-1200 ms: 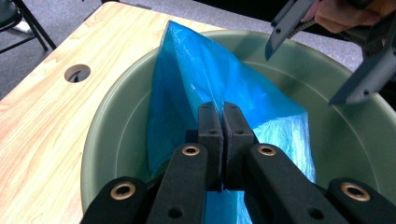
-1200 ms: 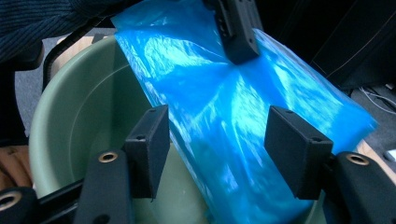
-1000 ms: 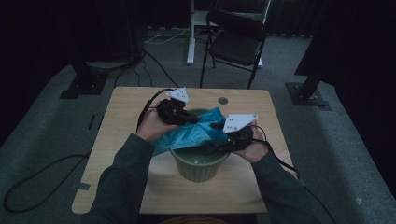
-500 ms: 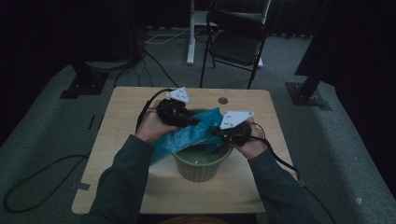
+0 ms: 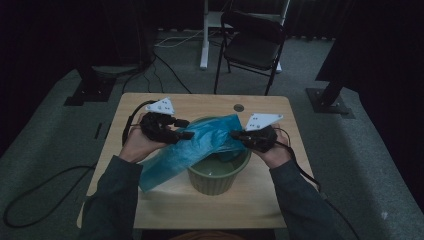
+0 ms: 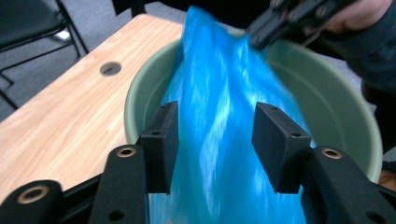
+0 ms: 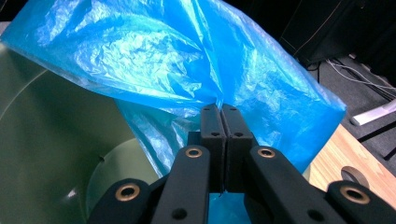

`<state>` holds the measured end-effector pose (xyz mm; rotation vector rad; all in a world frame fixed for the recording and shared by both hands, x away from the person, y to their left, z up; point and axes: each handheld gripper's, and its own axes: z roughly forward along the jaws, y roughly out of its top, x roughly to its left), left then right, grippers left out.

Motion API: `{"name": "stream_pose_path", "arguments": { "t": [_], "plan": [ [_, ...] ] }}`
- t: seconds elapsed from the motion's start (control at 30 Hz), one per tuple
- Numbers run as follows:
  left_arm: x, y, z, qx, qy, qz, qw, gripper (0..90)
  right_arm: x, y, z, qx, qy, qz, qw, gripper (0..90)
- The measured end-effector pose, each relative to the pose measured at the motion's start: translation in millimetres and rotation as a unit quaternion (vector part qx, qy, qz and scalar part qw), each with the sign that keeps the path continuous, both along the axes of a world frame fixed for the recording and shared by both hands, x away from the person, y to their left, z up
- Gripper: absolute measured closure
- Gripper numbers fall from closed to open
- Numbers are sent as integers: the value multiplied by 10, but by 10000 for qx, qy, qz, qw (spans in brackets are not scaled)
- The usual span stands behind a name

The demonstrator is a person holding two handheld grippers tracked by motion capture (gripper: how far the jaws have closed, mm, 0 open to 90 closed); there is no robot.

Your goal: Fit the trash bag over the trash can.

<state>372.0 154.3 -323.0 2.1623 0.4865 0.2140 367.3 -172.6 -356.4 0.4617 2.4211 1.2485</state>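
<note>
A blue plastic bag (image 5: 200, 145) lies across a green round tub (image 5: 218, 177) on the wooden table (image 5: 165, 200), and its tail hangs off the tub's left side. My right gripper (image 5: 235, 134) is shut on the bag's edge over the tub's right rim; in the right gripper view the pads (image 7: 219, 108) pinch the film (image 7: 163, 56). My left gripper (image 5: 186, 129) is open at the tub's left rim. Its jaws have just been opening, and the bag (image 6: 224, 116) runs between the pads (image 6: 215, 112) without being pressed. The right gripper (image 6: 280, 23) holds the far end of the bag.
A round cable hole (image 5: 238, 107) sits near the table's far edge. A black folding chair (image 5: 255, 45) stands behind the table, with stand bases (image 5: 330, 102) and cables (image 5: 30, 200) on the floor around it.
My left gripper has opened, let go of the bag and drawn back to the left. My right gripper has shut on the bag's right edge. The bag now sags lower on the left.
</note>
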Motion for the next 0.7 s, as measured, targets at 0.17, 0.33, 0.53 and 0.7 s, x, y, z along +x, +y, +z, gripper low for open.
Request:
{"name": "stream_pose_path", "arguments": {
  "t": [0.17, 0.33, 0.53, 0.7],
  "plan": [
    [48, 11, -177, -188, 336, -65, 9992, 594, 25, -42, 8, 155, 57, -22, 9999, 895],
    [56, -127, -233, -162, 311, -232, 9991, 821, 36, -38, 4, 149, 115, 23, 9998, 886],
    [49, -182, -135, -223, 187, -123, 9995, 862, -22, -85, 47, 376, 100, 213, 9990, 583],
    [85, -197, -89, -400, 169, 32, 9991, 862, -113, -110, 97, 571, 9, 353, 9977, 460]
  ]
}}
